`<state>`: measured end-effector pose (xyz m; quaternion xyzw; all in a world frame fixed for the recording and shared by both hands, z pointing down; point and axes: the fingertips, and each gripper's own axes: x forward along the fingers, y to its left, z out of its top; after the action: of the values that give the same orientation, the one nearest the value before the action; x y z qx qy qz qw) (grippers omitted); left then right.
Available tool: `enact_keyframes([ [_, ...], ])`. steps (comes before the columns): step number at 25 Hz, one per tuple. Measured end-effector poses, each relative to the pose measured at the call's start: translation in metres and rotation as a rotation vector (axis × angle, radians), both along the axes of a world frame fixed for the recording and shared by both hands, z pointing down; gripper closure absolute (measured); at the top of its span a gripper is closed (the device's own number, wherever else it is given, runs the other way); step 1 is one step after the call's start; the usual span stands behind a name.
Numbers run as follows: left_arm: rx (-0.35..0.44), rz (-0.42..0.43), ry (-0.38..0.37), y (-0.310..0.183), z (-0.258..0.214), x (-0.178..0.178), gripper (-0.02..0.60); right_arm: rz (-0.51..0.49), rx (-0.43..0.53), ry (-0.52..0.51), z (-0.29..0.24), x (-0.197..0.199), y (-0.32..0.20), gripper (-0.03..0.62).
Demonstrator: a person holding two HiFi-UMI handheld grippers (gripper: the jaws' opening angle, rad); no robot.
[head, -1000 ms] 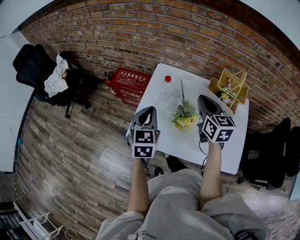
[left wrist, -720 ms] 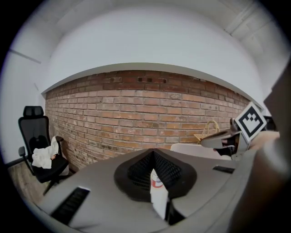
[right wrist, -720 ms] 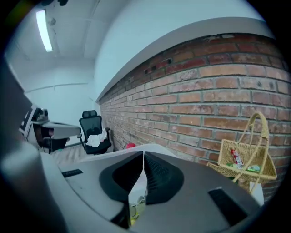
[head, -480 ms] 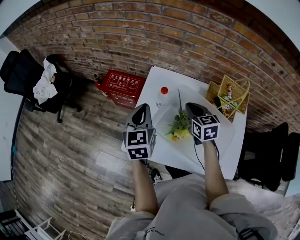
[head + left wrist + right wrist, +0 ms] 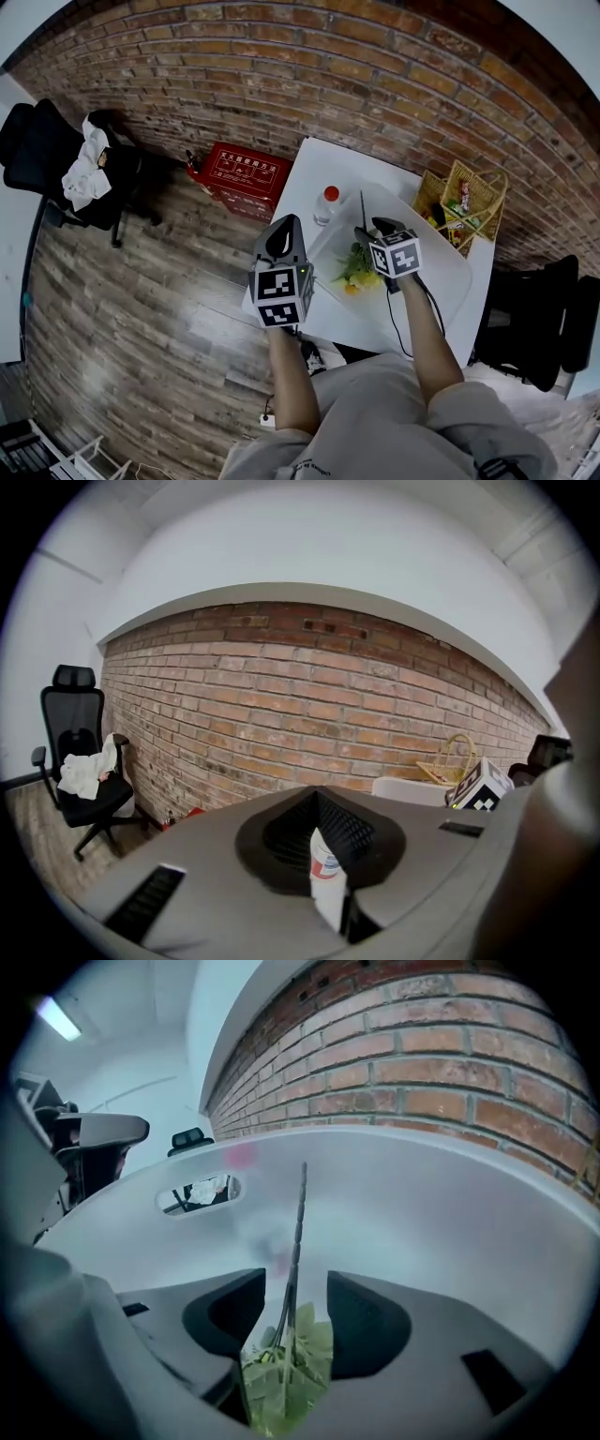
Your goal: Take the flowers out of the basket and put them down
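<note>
1. Two bare forearms reach forward. The left gripper (image 5: 286, 228) hangs at the edge of the white table (image 5: 441, 281), its jaws closed on nothing.
2. The right gripper (image 5: 366, 231) tilts down. Its jaws have just been opening and stand wide, clear of the flowers (image 5: 356, 269), which lie on the table with their thin stem between the jaws.
3. A woven yellow basket (image 5: 473, 187) sits at the table's corner. The white print on the red crate (image 5: 246, 169) is unreadable.

Office: brick wall (image 5: 375, 84), swivel chair (image 5: 37, 150), white table (image 5: 349, 171).

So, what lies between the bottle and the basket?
The flowers' stem; otherwise bare white surface from bottle to basket, seen in the head view.
</note>
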<state>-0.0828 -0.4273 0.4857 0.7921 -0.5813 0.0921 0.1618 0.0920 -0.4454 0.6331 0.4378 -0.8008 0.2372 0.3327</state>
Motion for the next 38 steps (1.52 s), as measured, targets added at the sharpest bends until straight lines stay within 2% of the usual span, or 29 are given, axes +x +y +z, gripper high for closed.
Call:
enact_keyframes([
  [1,-0.002,-0.005,0.0,0.0,0.001,-0.002,0.558,-0.001,0.0,0.004,0.002,0.0,-0.001,0.364],
  [3,-0.007,-0.015,0.001,0.001,0.004,-0.007,0.558,0.006,0.004,0.023,0.004,0.002,-0.003,0.467],
  [5,-0.014,-0.02,0.007,0.003,0.006,-0.011,0.558,0.016,0.011,0.043,0.003,0.004,-0.002,0.532],
  [6,-0.019,-0.021,0.012,0.006,0.006,-0.014,0.558,0.013,0.011,0.041,0.001,0.002,0.003,0.539],
  [9,-0.025,-0.038,0.024,0.013,0.003,-0.025,0.558,0.016,0.029,0.0,-0.02,-0.003,0.016,0.548],
  [17,-0.001,-0.051,0.025,0.039,-0.017,-0.044,0.558,0.106,0.2,-0.144,-0.118,0.005,0.036,0.549],
  [22,0.043,-0.049,0.002,0.069,-0.037,-0.057,0.558,0.09,0.351,-0.175,-0.178,-0.001,0.053,0.549],
  [30,0.06,-0.102,-0.012,0.137,-0.053,-0.095,0.558,0.065,0.497,-0.253,-0.259,-0.01,0.1,0.549],
  [38,0.09,-0.139,-0.037,0.207,-0.063,-0.12,0.558,0.006,0.676,-0.285,-0.336,-0.045,0.166,0.549],
])
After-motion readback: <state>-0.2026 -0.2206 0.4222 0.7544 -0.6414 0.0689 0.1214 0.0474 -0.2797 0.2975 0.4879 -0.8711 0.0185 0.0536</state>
